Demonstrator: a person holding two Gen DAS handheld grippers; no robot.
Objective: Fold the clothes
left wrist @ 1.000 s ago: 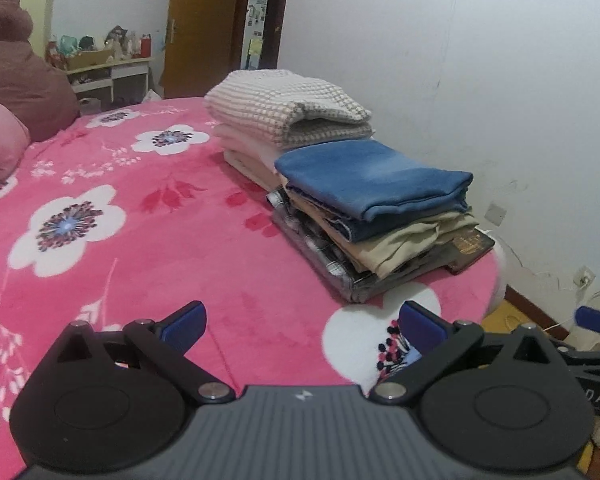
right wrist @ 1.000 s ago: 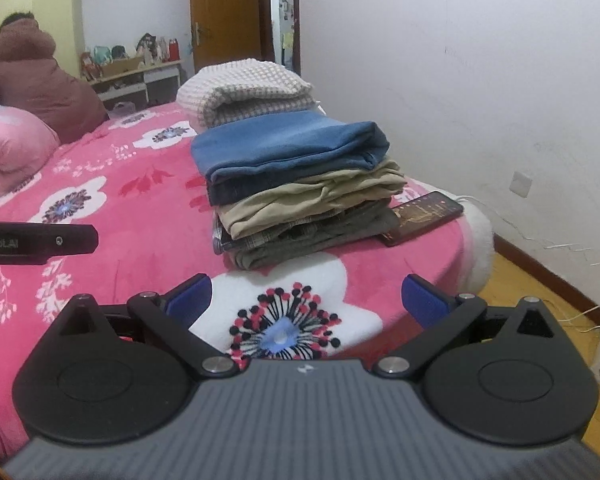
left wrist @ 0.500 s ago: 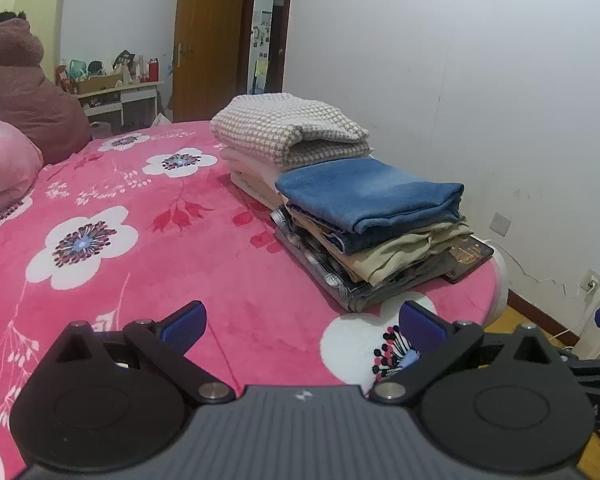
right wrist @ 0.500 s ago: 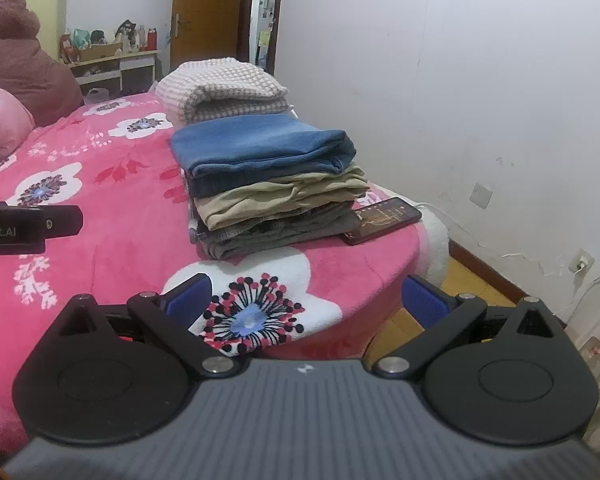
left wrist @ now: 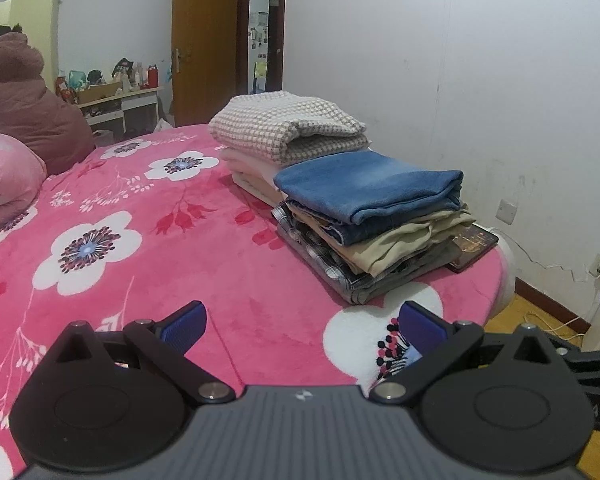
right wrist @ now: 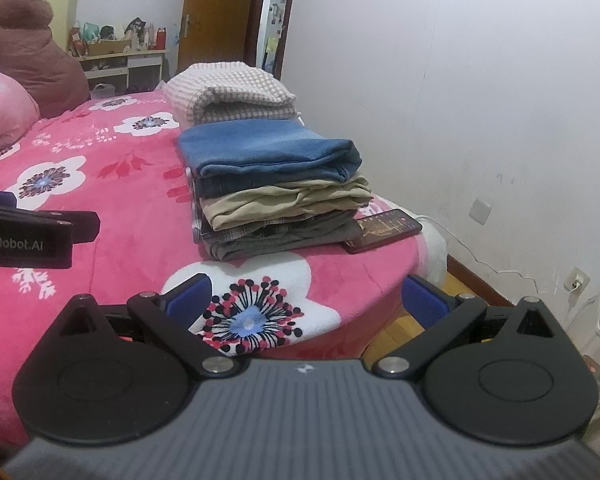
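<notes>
— Looking across the bed [left wrist: 148, 280], where are the clothes?

— Folded in two stacks near its right edge. The near stack has a blue denim piece [left wrist: 364, 184] on top, a khaki garment [left wrist: 404, 244] under it and a plaid one [left wrist: 320, 256] at the bottom. Behind it, touching, a checked knit [left wrist: 284, 128] lies on pale folds.

— And the tongs?

— Left tongs [left wrist: 300, 320] spread wide above the pink floral blanket, holding nothing. Right tongs [right wrist: 306, 298] equally wide and empty, over the bed's corner.

— Anything else?

— A phone [right wrist: 384, 230] lies just beside the near stack.
</notes>
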